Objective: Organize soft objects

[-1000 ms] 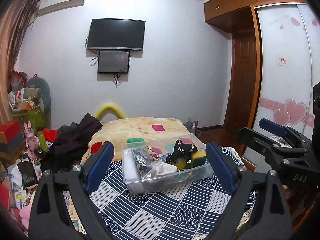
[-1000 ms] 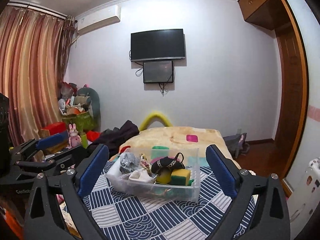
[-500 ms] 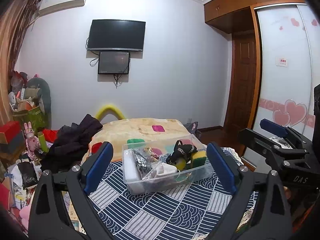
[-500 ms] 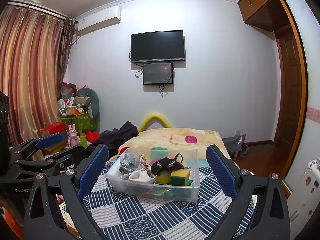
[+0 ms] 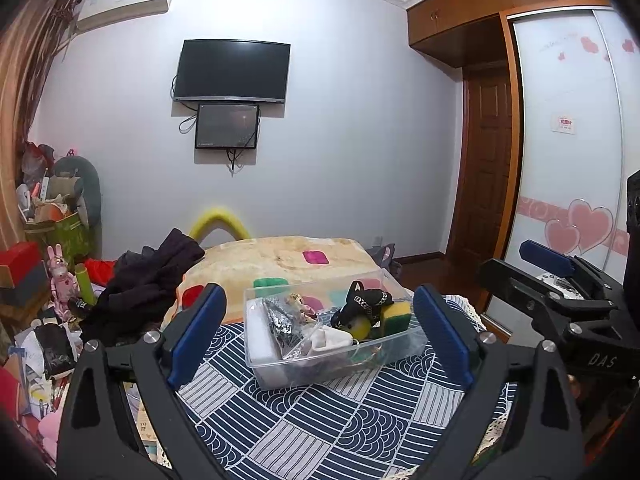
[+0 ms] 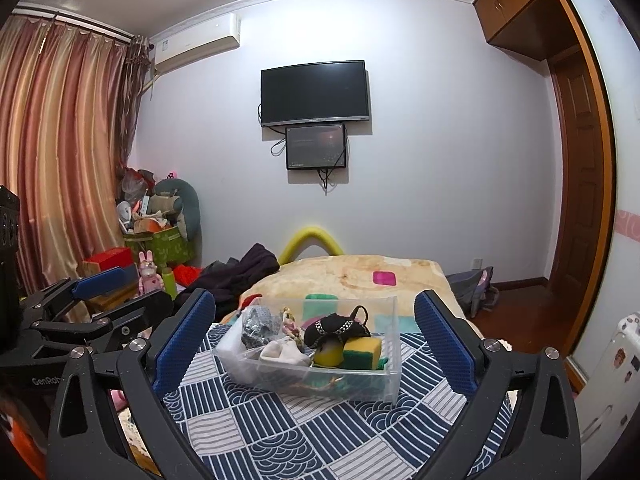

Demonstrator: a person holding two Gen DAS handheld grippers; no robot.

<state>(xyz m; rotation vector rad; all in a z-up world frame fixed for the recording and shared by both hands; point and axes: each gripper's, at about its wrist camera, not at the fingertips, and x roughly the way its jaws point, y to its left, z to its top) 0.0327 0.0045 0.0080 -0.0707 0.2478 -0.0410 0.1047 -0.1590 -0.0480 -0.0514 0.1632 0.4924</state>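
A: Soft objects, left wrist view first. They sit in a clear plastic bin (image 5: 332, 344) straight ahead of my left gripper (image 5: 320, 332), framed between its blue pads (image 5: 198, 334). Jaws spread wide, nothing in them, not touching the bin.

B: Contents?

A: A yellow-green sponge (image 5: 396, 314) toward the right end, a black strapped piece (image 5: 366, 302) draped over a yellow ball (image 5: 358, 326), a white cloth (image 5: 330, 338) nearer me, a grey sparkly bundle (image 5: 280, 318) toward the left end. The bin rests on a navy patterned cloth (image 5: 320, 420). My right gripper (image 5: 560, 280) shows off to the right, clear of the bin.

B: Right wrist view?

A: Same bin (image 6: 312, 376) ahead of the right gripper (image 6: 316, 340), again between the spread pads (image 6: 444, 344). Released, holding nothing. The sponge (image 6: 362, 352) lies right of centre, the ball (image 6: 328, 354) beside it under the black piece (image 6: 334, 330), the white cloth (image 6: 282, 352) and grey bundle (image 6: 260, 324) left of those. The left gripper (image 6: 96, 300) sits off to my left, apart from the bin.

B: Beyond the bin?

A: A beige blanket (image 6: 352, 272) with coloured patches, dark clothing (image 6: 240, 276) heaped to its left, a wall TV (image 6: 314, 92) above.
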